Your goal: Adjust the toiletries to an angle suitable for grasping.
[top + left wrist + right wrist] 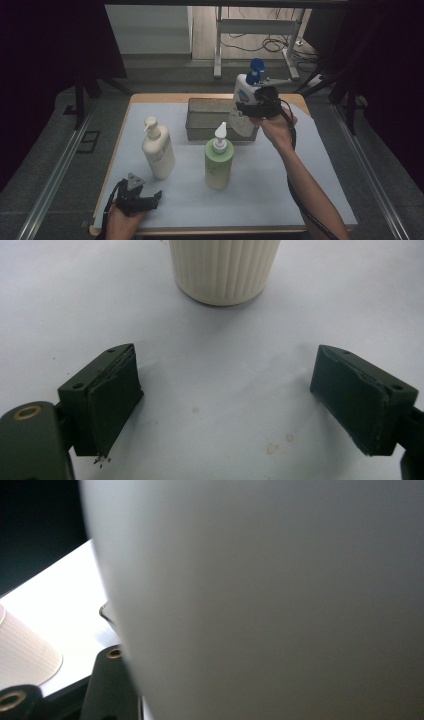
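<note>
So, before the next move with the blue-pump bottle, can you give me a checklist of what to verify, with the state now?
1. Right gripper has the blue-pump bottle clamped: ok, it is held in the air.
2. Bottle near upright: ok, only slightly tilted.
3. Bottle lined up with the basket: ok, it hangs over the right end.
4. Room in the basket: ok, what shows of the inside looks bare.
5. Grip depth on the bottle: cannot tell, the right gripper view is blurred white.
6. Left gripper out of the way: ok, open and low at the near edge, apart from the cream bottle.
</note>
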`<state>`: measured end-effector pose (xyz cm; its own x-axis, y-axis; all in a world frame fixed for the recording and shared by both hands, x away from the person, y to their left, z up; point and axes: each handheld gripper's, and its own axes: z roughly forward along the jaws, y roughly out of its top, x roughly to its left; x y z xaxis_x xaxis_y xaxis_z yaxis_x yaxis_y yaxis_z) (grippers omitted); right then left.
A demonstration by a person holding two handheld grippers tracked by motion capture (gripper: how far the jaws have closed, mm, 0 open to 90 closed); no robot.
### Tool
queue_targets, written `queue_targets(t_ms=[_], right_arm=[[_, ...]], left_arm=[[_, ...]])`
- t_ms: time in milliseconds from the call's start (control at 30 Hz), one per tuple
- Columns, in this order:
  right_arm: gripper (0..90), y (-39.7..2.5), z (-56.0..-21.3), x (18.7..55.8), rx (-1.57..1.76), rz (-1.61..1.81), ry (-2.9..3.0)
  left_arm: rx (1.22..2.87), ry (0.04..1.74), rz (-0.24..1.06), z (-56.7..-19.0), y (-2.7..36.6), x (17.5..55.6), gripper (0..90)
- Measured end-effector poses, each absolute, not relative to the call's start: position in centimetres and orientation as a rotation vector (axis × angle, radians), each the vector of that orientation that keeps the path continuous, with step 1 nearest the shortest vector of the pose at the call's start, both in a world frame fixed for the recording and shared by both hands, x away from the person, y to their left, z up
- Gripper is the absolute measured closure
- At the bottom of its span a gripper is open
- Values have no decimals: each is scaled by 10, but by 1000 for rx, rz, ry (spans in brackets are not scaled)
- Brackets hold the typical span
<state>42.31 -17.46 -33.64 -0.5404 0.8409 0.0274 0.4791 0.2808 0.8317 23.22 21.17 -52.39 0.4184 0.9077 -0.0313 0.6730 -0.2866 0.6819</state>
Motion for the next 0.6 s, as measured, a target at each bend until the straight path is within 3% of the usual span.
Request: queue_targets(t_ms=[600], right_arm=[[408, -154, -339, 448, 1206, 1159, 2098]], left_arm=[[2054, 1333, 488, -524, 212, 232, 121]])
